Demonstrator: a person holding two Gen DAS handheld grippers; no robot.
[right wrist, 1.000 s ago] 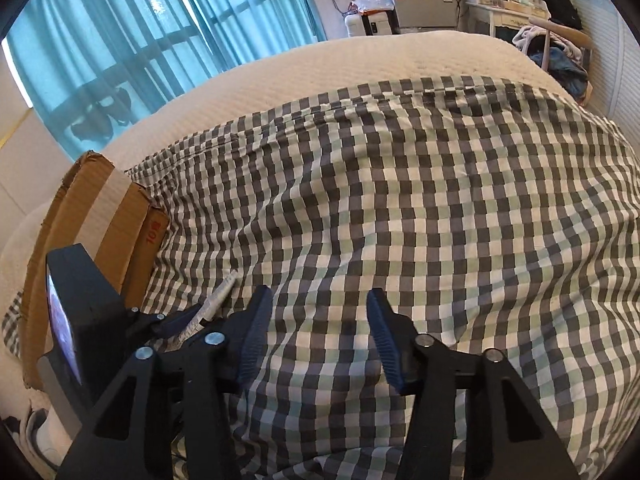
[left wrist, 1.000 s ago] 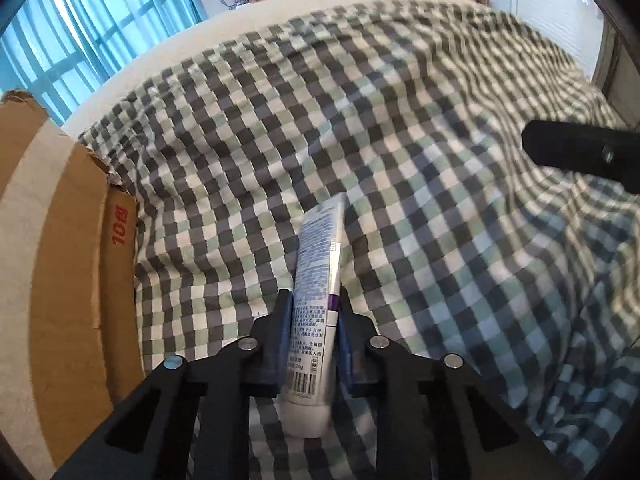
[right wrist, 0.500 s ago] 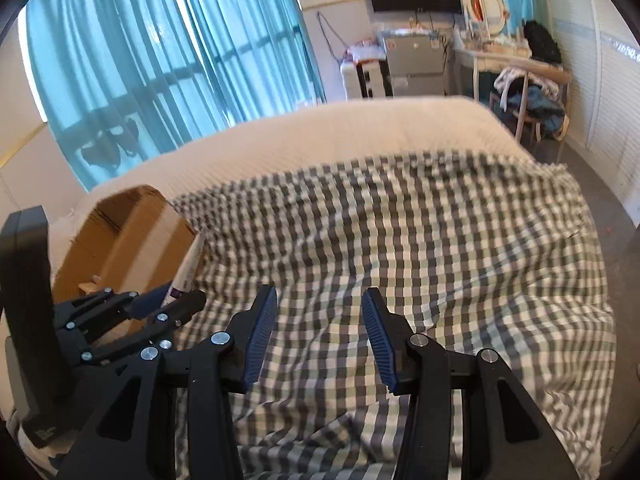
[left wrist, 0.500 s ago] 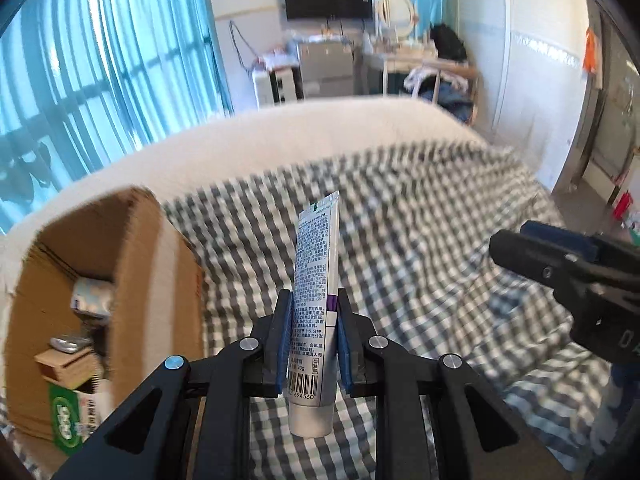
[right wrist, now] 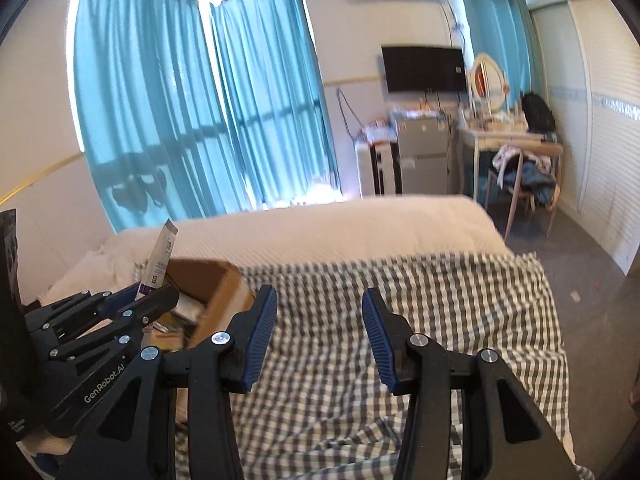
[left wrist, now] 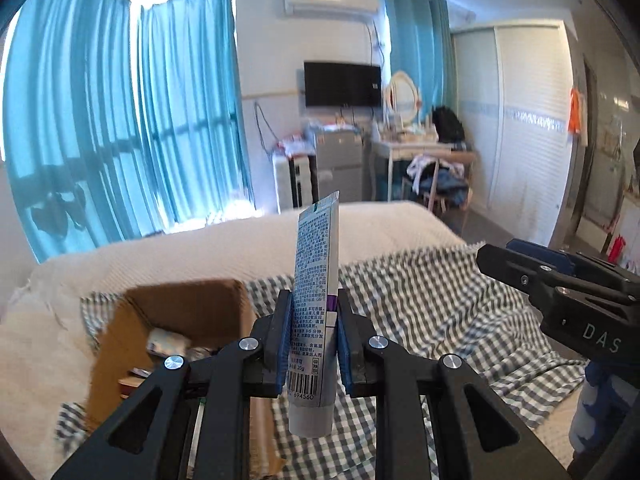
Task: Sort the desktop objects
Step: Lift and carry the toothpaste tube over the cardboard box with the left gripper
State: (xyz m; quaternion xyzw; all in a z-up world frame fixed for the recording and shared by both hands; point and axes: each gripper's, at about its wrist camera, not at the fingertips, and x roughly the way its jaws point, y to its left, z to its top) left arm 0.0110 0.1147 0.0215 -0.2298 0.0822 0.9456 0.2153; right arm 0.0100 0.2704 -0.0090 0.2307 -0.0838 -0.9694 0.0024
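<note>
My left gripper [left wrist: 313,312] is shut on a white tube [left wrist: 315,288] with printed text, a purple band and a barcode, and holds it upright in the air. An open cardboard box [left wrist: 180,312] with several items inside sits on the bed, below and left of the tube. In the right wrist view the same tube [right wrist: 159,258] sticks up from the left gripper [right wrist: 148,294] above the box [right wrist: 218,296]. My right gripper [right wrist: 319,308] stands open with nothing between its fingers, raised over the checked cloth [right wrist: 420,300].
A grey-and-white checked cloth [left wrist: 420,292] covers the near part of a cream bed [left wrist: 240,240]. Blue curtains, a wall television, a small fridge, a dressing table and a chair with clothes stand beyond the bed. The right gripper's body [left wrist: 560,288] juts in from the right.
Both grippers rose from close to the checked cloth and tilted up, so the room and the box's inside came into view. The tube stayed gripped; the right jaws stayed apart.
</note>
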